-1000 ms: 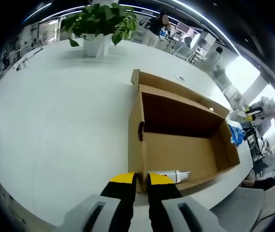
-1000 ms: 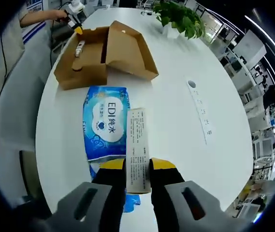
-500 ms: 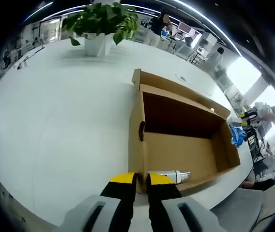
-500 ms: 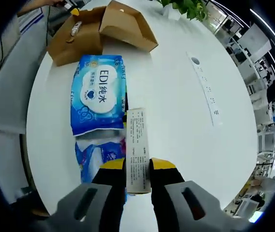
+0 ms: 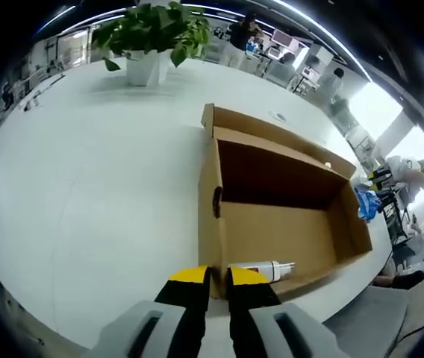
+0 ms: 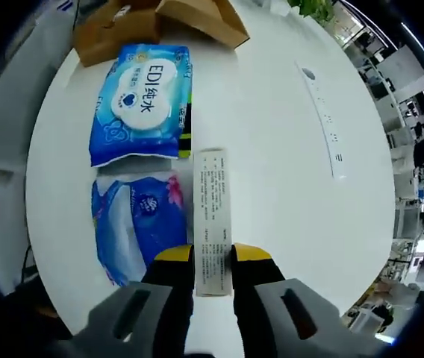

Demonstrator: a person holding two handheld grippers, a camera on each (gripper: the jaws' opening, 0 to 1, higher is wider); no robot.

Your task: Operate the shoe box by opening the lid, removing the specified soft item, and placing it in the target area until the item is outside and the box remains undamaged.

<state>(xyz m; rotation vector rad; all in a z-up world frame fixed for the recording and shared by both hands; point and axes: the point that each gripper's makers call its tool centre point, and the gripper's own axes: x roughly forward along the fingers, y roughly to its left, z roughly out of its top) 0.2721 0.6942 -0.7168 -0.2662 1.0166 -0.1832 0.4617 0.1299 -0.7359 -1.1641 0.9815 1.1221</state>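
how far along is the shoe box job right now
Done: the shoe box is open, and two blue soft packs lie on the white table outside it. In hand: the right claw grips a slim printed box; the left claw pinches the box wall. Left: setting the slim box down; a white bottle is inside.

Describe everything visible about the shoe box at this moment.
The shoe box is plain brown cardboard, resting open on the white table, its lid flap folded back along the far side. A round hole shows in its near end wall. A small white bottle lies inside. The left gripper is clamped on its near corner wall.
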